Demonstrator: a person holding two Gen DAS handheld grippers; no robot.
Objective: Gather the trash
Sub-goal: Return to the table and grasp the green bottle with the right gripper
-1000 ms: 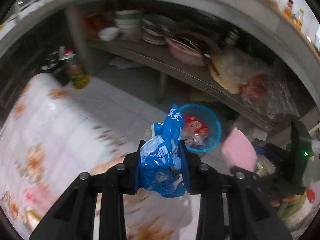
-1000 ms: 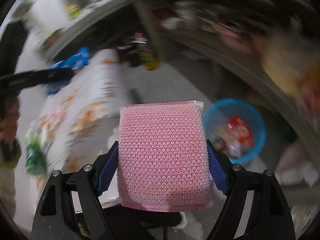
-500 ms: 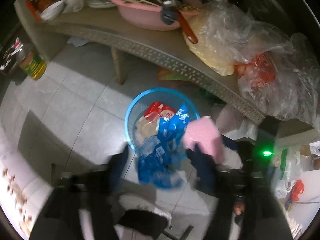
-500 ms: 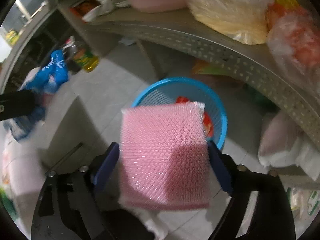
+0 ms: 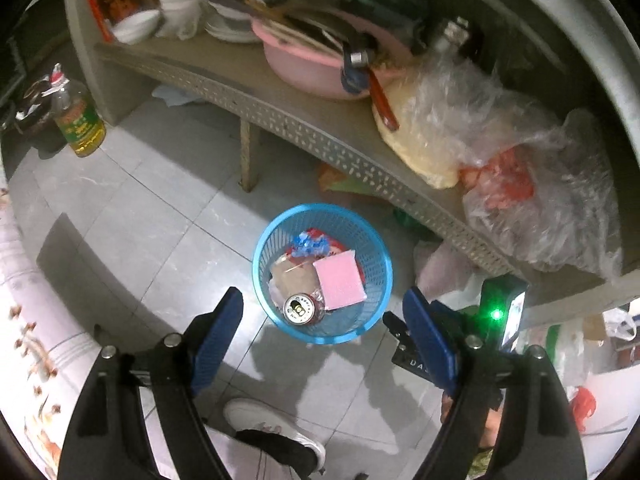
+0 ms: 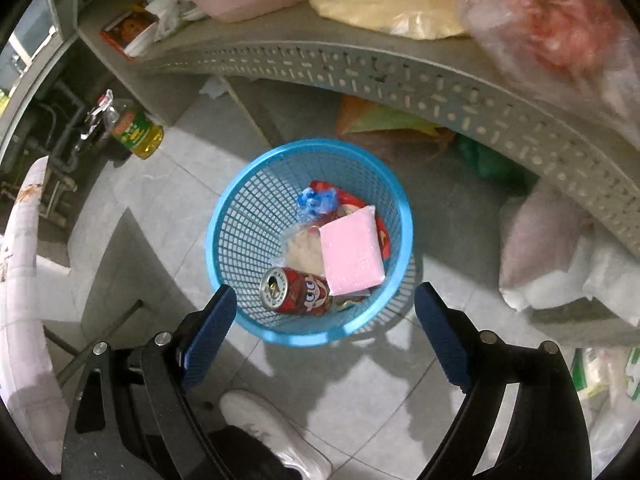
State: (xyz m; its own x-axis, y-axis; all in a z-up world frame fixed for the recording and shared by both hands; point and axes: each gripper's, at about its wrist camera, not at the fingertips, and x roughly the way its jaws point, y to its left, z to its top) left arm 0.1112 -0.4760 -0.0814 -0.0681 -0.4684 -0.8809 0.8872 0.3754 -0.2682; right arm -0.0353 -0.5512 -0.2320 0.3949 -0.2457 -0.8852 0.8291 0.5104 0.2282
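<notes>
A blue mesh trash basket (image 5: 262, 248) (image 6: 212, 240) stands on the tiled floor. Inside lie a pink sponge (image 5: 339, 280) (image 6: 352, 252), a crumpled blue wrapper (image 5: 308, 242) (image 6: 316, 198), a red drink can (image 5: 300, 309) (image 6: 296, 290) and other wrappers. My left gripper (image 5: 322, 300) hovers above the basket; its jaws are opening and nothing is between them. My right gripper (image 6: 325, 292) hangs over the basket too, open and empty. In the left wrist view its body with a green light (image 5: 496, 316) shows at the right.
A low perforated shelf (image 5: 280, 112) behind the basket carries a pink basin (image 5: 312, 68), bowls and plastic bags (image 5: 520, 184). An oil bottle (image 5: 78, 120) (image 6: 136, 134) stands on the floor at left. A person's white shoe (image 5: 272, 424) (image 6: 272, 428) is below the grippers. A patterned tablecloth (image 5: 24, 320) hangs at left.
Both grippers swung from the table down over the basket. The left let go of the blue wrapper and the right let go of the pink sponge; both now lie in the basket.
</notes>
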